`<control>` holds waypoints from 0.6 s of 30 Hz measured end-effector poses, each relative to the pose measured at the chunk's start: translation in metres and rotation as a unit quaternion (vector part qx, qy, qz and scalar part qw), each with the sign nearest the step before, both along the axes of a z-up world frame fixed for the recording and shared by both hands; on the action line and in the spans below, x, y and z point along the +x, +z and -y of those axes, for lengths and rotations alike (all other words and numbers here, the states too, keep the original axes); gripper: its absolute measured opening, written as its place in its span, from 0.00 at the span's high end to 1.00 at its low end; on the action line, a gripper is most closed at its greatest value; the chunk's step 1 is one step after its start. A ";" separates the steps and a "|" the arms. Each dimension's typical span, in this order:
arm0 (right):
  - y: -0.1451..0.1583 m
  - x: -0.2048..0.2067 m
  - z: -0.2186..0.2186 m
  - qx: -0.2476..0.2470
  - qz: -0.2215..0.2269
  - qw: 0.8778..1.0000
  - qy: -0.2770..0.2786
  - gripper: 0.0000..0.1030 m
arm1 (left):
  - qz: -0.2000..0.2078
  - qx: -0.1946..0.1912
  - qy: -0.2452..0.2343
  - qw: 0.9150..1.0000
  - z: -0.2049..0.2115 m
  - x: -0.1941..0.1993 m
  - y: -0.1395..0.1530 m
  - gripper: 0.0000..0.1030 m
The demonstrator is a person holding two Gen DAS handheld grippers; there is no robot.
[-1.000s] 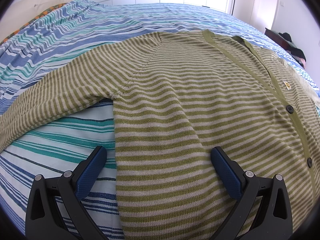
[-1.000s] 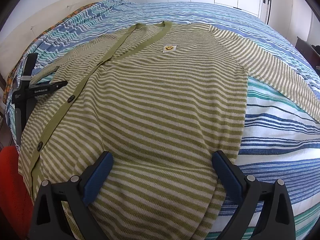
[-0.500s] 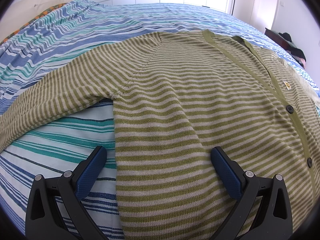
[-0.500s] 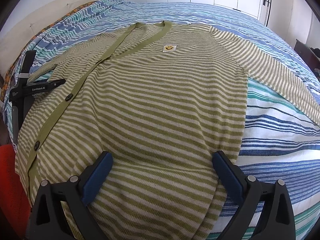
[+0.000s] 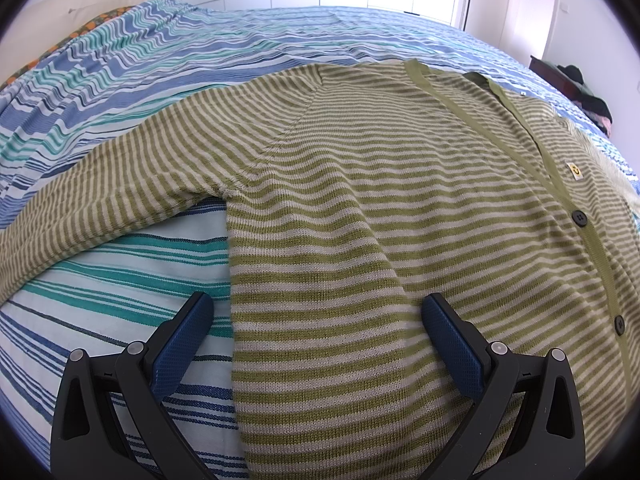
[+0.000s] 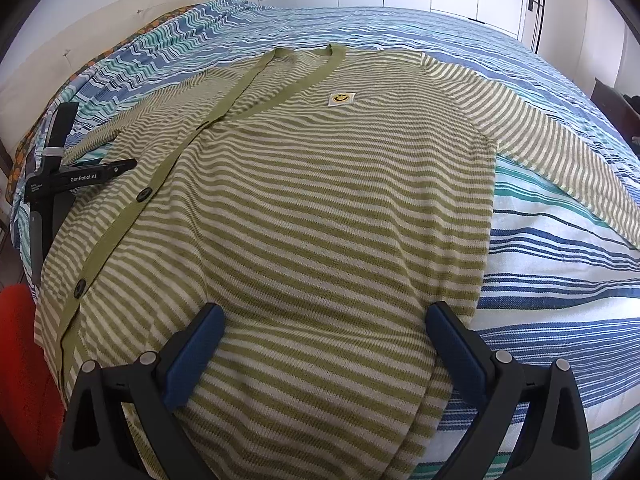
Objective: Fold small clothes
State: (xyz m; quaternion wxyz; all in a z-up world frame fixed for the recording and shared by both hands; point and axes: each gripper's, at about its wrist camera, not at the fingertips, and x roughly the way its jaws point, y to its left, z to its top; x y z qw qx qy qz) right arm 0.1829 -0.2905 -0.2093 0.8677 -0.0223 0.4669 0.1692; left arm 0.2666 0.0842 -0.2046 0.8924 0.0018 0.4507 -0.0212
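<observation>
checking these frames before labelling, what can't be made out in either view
- Cardigan hem: cut off by the bottom edge in both wrist views, behind the open right gripper and open left gripper.
- Left sleeve cuff: runs off the left wrist view's left edge.
- Right sleeve cuff: cut off at the right wrist view's right edge.
- Dark pile at far right of the left wrist view: too small and distorted to identify.

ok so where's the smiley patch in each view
Left wrist: the smiley patch sits far right, at mid height, seen small and edge-on beside the green placket.
Right wrist: the patch sits upper centre on the cardigan chest, right of the V-neck.
Shared landmark: the top black button on the placket, below the patch in both views.
</observation>
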 end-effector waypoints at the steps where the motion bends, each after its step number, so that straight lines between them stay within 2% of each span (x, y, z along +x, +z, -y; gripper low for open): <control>1: 0.000 0.000 0.000 0.000 0.000 1.000 0.000 0.03 | 0.000 0.000 0.000 1.000 0.000 0.000 0.000 0.00; 18: -0.002 0.001 -0.003 -0.012 0.007 1.000 0.000 0.01 | 0.000 0.000 0.000 1.000 0.000 0.000 0.000 0.00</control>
